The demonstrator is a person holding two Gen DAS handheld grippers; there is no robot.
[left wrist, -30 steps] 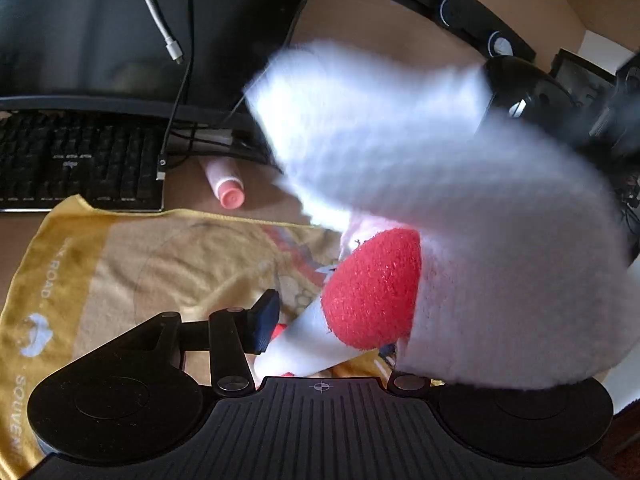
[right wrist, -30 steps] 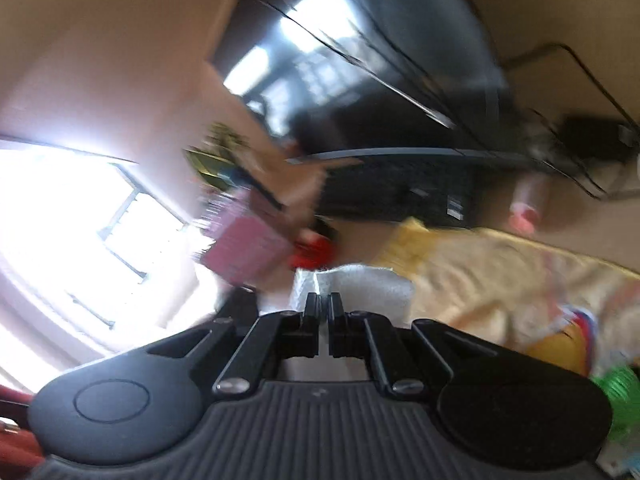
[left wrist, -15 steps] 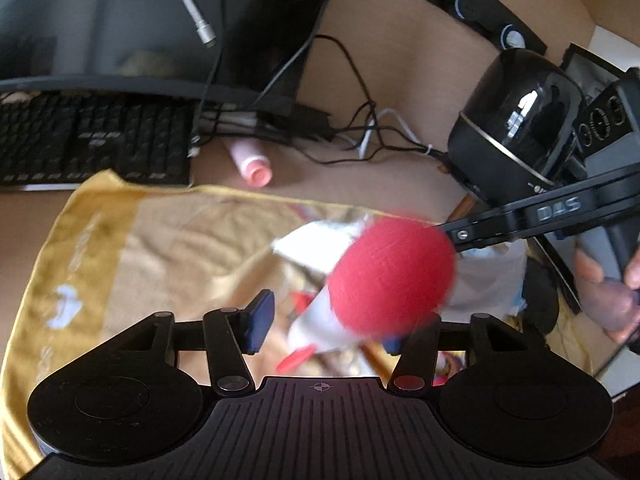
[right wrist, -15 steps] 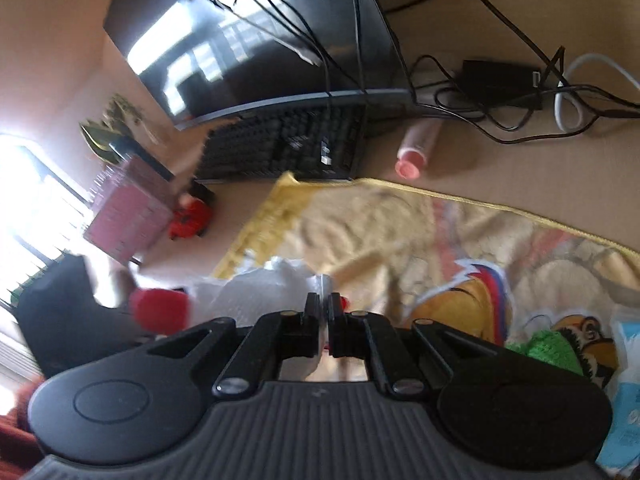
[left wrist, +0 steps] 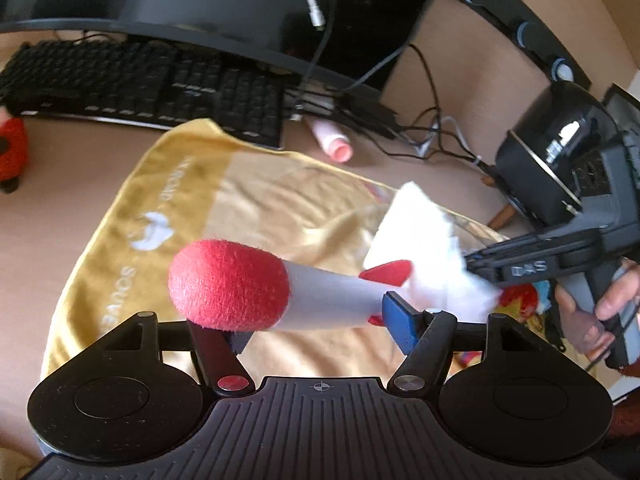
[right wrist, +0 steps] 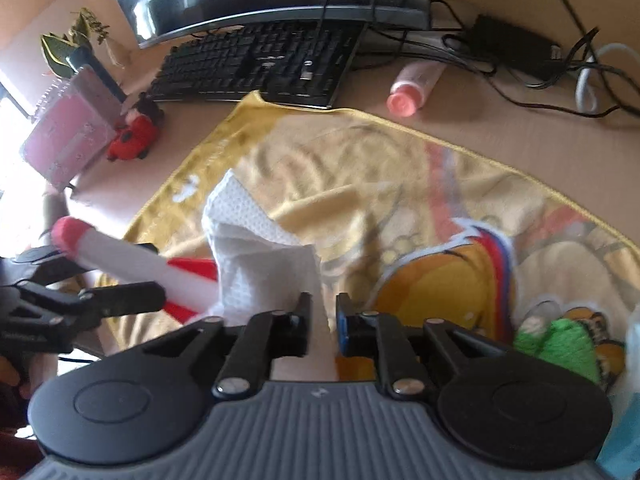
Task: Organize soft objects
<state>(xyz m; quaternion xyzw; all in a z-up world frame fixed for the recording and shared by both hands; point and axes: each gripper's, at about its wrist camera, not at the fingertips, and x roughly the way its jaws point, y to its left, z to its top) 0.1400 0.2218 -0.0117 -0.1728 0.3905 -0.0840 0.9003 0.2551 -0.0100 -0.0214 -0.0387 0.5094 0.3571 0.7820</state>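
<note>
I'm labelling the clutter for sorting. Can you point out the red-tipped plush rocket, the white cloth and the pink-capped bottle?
red-tipped white plush rocket (left wrist: pixel 328 294): left wrist view, on its white body.
white textured cloth (right wrist: pixel 256 240): right wrist view, on its crumpled middle.
pink-capped bottle lying on the desk (right wrist: pixel 416 84): right wrist view, on its body.

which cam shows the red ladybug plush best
The right wrist view: the ladybug plush sits whole on the desk beside the pink box, left of the yellow towel. In the left wrist view it is cut off at the frame's left edge.

Towel (right wrist: pixel 360 168) centre free; keyboard (right wrist: pixel 260 64), cables (right wrist: pixel 520 68) crowd far edge.
</note>
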